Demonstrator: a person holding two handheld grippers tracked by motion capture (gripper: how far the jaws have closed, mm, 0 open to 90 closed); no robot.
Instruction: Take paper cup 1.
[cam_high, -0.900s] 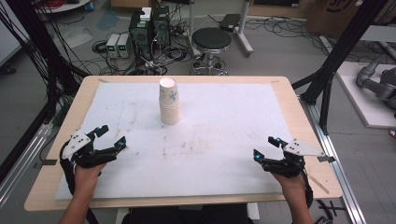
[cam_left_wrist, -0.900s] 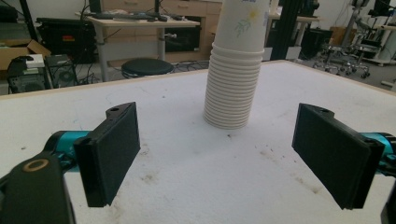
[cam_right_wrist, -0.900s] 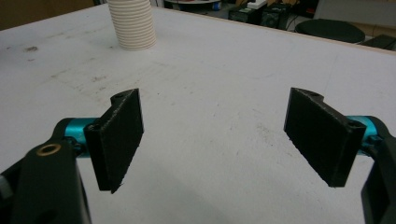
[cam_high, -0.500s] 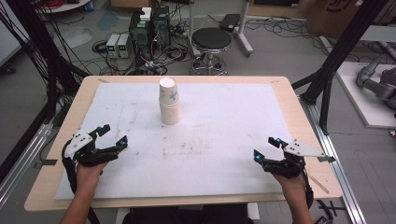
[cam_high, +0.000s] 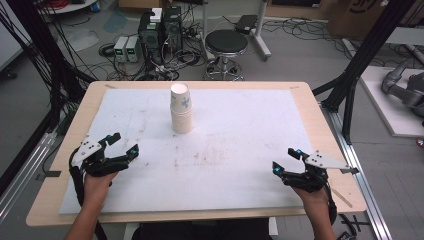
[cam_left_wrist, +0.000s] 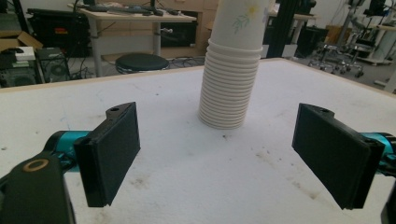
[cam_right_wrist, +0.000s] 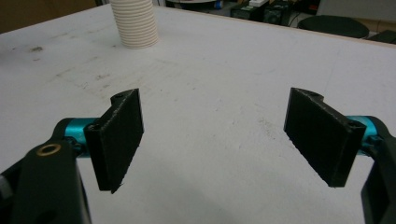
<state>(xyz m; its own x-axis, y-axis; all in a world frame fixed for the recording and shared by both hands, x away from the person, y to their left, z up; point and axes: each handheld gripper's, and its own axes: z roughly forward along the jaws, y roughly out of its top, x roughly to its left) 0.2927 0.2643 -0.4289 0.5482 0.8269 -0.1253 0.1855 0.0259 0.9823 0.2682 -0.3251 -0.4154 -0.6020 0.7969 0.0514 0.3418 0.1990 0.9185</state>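
A rectangular table of pale wood (cam_high: 320, 107), covered almost to its edges by a white, lightly soiled foam mat (cam_high: 240, 150), carries a single upright stack of nested white paper cups (cam_high: 181, 108), the topmost printed with a small floral motif. The stack is the reference point: it stands on the far half of the mat, a little left of centre, its long axis vertical and its ribbed column of rolled rims visible in the left gripper view (cam_left_wrist: 229, 84). The left hand-held gripper (cam_high: 120, 145), black with teal fittings and a grey three-cornered plate, rests near the front left of the mat, well apart from the stack, which lies ahead of it and somewhat to its right; its flat, matt black jaws stand wide apart with nothing between them and frame the stack almost centrally. The right hand-held gripper (cam_high: 285, 161) of the same build sits near the front right of the mat, farther from the stack, which lies ahead and well to its left, seen at the upper left of the right gripper view (cam_right_wrist: 135, 23); its jaws are likewise spread and empty. The left gripper appears the nearer and better aligned for a first reach.
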